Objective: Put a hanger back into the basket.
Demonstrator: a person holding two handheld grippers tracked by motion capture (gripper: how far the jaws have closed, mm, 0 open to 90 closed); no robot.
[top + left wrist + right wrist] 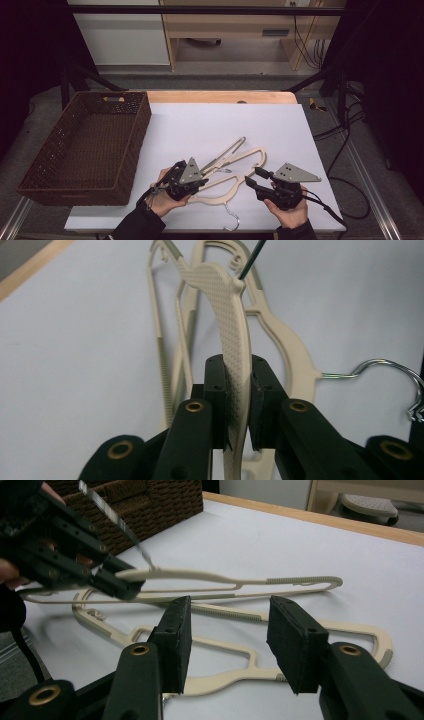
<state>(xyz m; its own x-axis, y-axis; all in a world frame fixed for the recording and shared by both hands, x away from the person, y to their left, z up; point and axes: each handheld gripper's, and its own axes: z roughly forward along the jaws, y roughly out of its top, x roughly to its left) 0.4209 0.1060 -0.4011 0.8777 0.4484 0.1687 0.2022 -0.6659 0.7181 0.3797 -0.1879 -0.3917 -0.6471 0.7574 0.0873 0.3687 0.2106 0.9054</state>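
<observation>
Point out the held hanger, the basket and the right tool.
held hanger (235, 340), left gripper view, its textured arm.
basket (131, 145), high view, its right wall.
right tool (227, 640), right gripper view, midway between its open jaws.

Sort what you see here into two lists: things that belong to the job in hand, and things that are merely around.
In the job:
left gripper, shut on the upper hanger
right gripper, open
lower hanger on the white board
wicker basket

Merely around:
cables
wooden furniture
</observation>
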